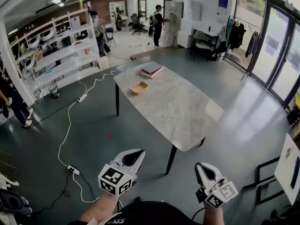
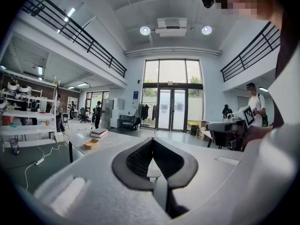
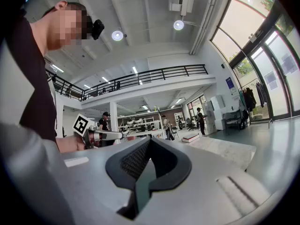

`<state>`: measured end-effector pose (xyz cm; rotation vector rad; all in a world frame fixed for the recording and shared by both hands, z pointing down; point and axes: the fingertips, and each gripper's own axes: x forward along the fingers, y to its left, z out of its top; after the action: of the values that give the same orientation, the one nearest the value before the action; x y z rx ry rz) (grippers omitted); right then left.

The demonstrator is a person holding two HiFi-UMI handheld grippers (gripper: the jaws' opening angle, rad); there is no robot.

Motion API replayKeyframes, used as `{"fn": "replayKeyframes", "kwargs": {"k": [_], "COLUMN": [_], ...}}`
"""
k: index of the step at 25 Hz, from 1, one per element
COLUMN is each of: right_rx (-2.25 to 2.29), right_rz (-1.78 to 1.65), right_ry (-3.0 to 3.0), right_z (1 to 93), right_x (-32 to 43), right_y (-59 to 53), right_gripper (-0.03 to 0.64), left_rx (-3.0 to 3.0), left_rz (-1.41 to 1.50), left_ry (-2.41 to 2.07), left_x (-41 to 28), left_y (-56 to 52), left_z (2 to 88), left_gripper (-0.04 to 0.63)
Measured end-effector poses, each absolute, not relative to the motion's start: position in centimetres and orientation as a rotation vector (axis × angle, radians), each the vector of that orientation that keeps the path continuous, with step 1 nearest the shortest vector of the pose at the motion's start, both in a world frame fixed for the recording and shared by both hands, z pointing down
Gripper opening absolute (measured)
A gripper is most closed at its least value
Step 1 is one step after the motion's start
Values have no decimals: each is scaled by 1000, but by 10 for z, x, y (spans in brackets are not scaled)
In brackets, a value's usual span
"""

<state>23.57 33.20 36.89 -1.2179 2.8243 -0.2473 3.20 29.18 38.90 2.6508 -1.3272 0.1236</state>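
A wide hall with a grey floor [image 1: 243, 135] is stretching out under the head view, and a long pale marble surface [image 1: 187, 111] is standing in the middle of the frame.

The left claw [image 1: 139, 152] is hovering at the lower centre of the head view. In its own view its two black-lined jaws are meeting at the tips, closed on nothing, with only an empty loop showing between the pads. The right claw [image 1: 199, 166] is hanging at the lower right, also pressed together at the tips and carrying nothing. Both claws are pointing up the frame toward the near end of the surface, which is lying just above them. Neither one is touching it.

Further up the frame, on the far end of the surface, a small tan tray [image 1: 138, 87] is sitting near the left edge. A stack of books [image 1: 152, 70] is lying just beyond it at the far corner, apart from the tray.

A white cable [image 1: 70, 121] is trailing across the floor at the left, running down to a power strip [image 1: 72, 169] beside the left claw. White shelves [image 1: 56, 50] are lining the upper left. A clothes rack [image 1: 236, 34] is standing at the upper right by the glass doors, and a person [image 1: 158, 25] is standing at the top centre.
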Motion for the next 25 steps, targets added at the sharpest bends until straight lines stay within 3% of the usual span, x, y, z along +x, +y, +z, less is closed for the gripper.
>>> {"fn": "replayKeyframes", "kwargs": {"k": [13, 25], "right_rx": [-1253, -1154], "right_rz": [-178, -221], "right_ry": [2810, 2884], "right_z": [349, 381], "right_x": [241, 134], "right_y": [309, 282], "right_gripper": [2, 2], "left_rx": [2638, 2668], "left_rz": [174, 146], "left_ry": [-1376, -1403], "left_x": [-3, -54], "left_y": [289, 257], "left_z": [392, 395], "left_gripper": [5, 5]}}
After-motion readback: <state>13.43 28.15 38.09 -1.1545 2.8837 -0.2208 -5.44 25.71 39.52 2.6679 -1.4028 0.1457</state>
